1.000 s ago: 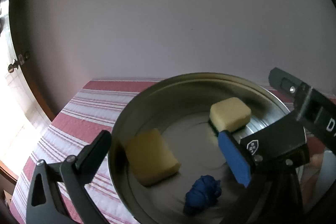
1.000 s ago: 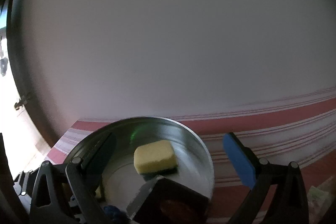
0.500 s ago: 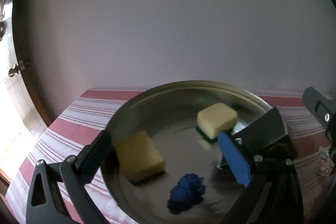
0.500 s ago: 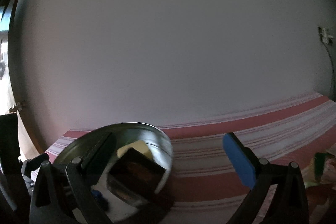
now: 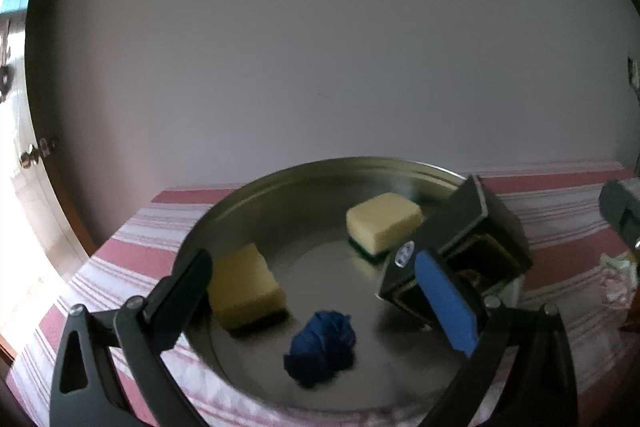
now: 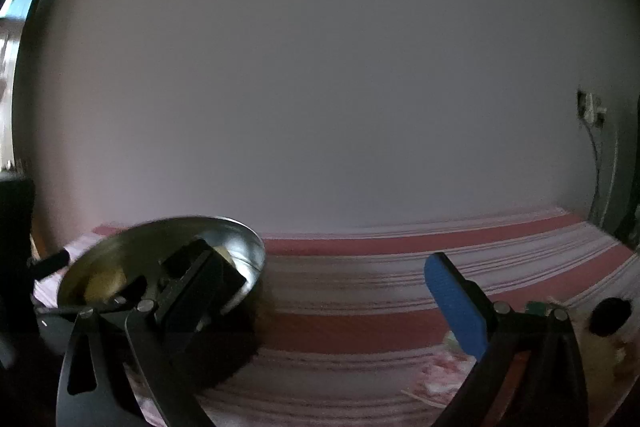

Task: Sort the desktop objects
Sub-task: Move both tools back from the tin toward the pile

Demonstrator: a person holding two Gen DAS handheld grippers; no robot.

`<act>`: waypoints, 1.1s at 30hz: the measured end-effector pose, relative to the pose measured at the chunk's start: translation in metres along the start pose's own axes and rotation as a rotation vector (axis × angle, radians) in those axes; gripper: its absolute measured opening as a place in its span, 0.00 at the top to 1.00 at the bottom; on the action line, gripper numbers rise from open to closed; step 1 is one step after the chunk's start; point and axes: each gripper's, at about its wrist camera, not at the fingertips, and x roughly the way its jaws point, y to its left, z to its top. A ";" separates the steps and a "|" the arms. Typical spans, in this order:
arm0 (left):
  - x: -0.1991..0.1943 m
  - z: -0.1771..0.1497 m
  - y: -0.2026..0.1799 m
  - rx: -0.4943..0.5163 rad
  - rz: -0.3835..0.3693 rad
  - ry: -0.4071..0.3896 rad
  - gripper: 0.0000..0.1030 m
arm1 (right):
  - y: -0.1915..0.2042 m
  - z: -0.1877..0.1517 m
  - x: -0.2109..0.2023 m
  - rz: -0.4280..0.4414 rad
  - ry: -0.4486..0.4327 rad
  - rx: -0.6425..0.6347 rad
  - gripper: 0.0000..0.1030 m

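Note:
A round metal bowl (image 5: pixel 280 187) sits on the red-and-white striped cloth. In it lie two yellow sponges (image 5: pixel 244 285) (image 5: pixel 382 221), a crumpled blue ball (image 5: pixel 320 345) and a black box (image 5: pixel 460 251) leaning tilted against the bowl's right side. My left gripper (image 5: pixel 320 303) is open over the bowl's near part, holding nothing. My right gripper (image 6: pixel 320 291) is open and empty, right of the bowl (image 6: pixel 244 247); the black box (image 6: pixel 200 279) shows by its left finger.
The striped tablecloth (image 6: pixel 400 291) stretches right to a plain wall. Small wrappers and a dark round object (image 6: pixel 610 317) lie at the cloth's right. Pale wrappers (image 5: pixel 618 275) show at the right edge of the left view. The table's left edge (image 5: pixel 80 275) is close.
The black box has dropped from the right gripper and now rests in the bowl. The right gripper has swung right, away from the bowl. The left gripper drew back slightly.

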 end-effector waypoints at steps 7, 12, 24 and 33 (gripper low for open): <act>-0.020 -0.009 -0.007 -0.013 -0.020 0.004 0.00 | -0.023 -0.007 -0.020 0.000 0.024 0.022 0.00; -0.035 -0.014 -0.017 0.010 -0.047 -0.004 0.00 | -0.030 -0.009 -0.022 -0.041 0.066 0.024 0.00; -0.054 -0.023 -0.044 0.024 -0.126 0.026 0.00 | -0.053 -0.015 -0.027 -0.124 0.115 0.075 0.00; -0.059 -0.027 -0.070 0.058 -0.177 0.050 0.00 | -0.075 -0.019 -0.027 -0.153 0.172 0.098 0.00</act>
